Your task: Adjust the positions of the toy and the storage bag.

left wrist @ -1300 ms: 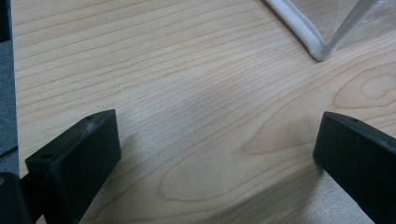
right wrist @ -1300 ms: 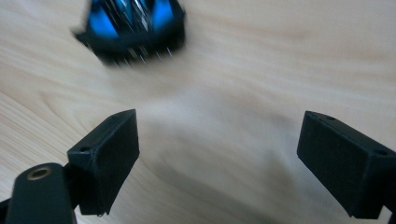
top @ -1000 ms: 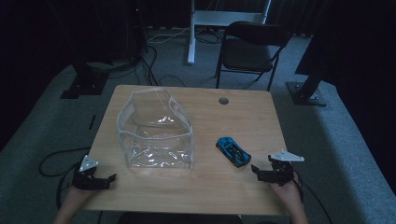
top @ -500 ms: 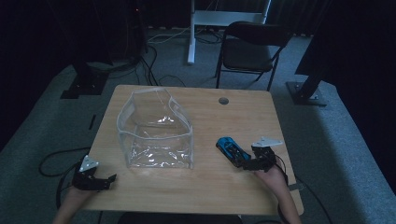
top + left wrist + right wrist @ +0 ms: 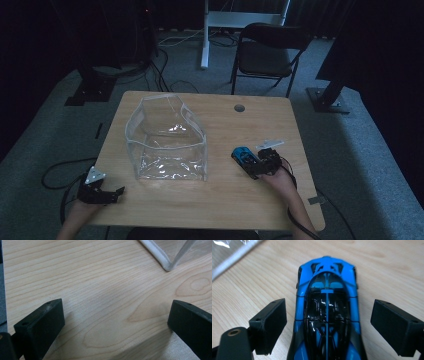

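A blue and black toy car (image 5: 244, 156) (image 5: 326, 315) lies on the wooden table (image 5: 225, 205), right of a clear plastic bag (image 5: 166, 138) that stands open-topped. My right gripper (image 5: 256, 165) (image 5: 328, 326) is open, its two black jaws straddling the car's sides with gaps on both. My left gripper (image 5: 116, 192) (image 5: 116, 327) rests open near the table's front left corner, over bare wood, with a corner of the bag (image 5: 167, 259) beyond it.
A round hole (image 5: 239, 108) sits near the table's far edge. A folding chair (image 5: 267, 55) stands behind the table, stand bases (image 5: 327, 100) on the carpet at both sides, and cables trail on the floor left of the table.
My right gripper has moved left from the table's right edge to the car and now straddles it. The left gripper has stayed put.
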`<state>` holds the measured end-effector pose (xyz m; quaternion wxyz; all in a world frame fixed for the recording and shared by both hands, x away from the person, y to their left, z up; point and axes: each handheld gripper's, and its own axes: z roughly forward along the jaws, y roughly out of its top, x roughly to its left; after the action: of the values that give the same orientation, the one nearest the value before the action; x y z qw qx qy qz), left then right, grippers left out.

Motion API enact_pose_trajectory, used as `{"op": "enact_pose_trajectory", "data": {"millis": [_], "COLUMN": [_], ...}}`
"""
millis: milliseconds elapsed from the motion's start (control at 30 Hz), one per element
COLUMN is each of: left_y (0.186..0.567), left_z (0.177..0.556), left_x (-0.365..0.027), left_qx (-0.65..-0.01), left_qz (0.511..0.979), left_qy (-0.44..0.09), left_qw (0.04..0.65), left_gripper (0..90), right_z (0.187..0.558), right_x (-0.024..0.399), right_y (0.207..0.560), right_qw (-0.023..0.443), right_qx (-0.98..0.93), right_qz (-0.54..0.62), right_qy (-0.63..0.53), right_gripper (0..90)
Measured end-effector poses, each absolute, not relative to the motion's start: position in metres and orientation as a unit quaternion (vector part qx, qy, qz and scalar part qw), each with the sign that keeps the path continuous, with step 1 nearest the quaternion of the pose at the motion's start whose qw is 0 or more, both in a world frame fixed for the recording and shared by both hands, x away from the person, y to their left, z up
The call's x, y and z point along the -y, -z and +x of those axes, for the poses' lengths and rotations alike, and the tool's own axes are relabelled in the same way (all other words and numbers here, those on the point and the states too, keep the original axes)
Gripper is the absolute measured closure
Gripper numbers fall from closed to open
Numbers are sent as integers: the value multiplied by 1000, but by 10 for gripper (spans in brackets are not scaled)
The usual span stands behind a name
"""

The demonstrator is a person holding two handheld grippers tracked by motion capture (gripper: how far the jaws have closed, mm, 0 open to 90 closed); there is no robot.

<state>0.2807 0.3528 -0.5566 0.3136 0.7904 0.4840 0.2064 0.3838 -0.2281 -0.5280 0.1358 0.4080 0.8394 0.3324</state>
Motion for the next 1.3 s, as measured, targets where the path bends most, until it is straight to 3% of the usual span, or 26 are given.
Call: {"op": "enact_pose_trajectory", "data": {"millis": [300, 567, 1133, 1300], "left_y": [557, 557, 557, 557], "left_z": [281, 281, 281, 281], "left_x": [-353, -353, -353, -353], "left_qx": [-484, -484, -485, -485], "left_qz": [790, 790, 790, 790], "left_qy": [-206, -206, -207, -207], "left_qw": [314, 314, 314, 314], "left_gripper": [14, 14, 14, 14], "right_z": [396, 395, 390, 376], "right_x": [218, 219, 227, 238], "right_y": [536, 541, 533, 527], "right_qw": [131, 121, 112, 132], "right_qx": [-859, -864, -858, -856], "right_qz": [400, 392, 396, 394], "right_qy": [-293, -294, -308, -307], "right_gripper": [148, 238, 259, 259]}}
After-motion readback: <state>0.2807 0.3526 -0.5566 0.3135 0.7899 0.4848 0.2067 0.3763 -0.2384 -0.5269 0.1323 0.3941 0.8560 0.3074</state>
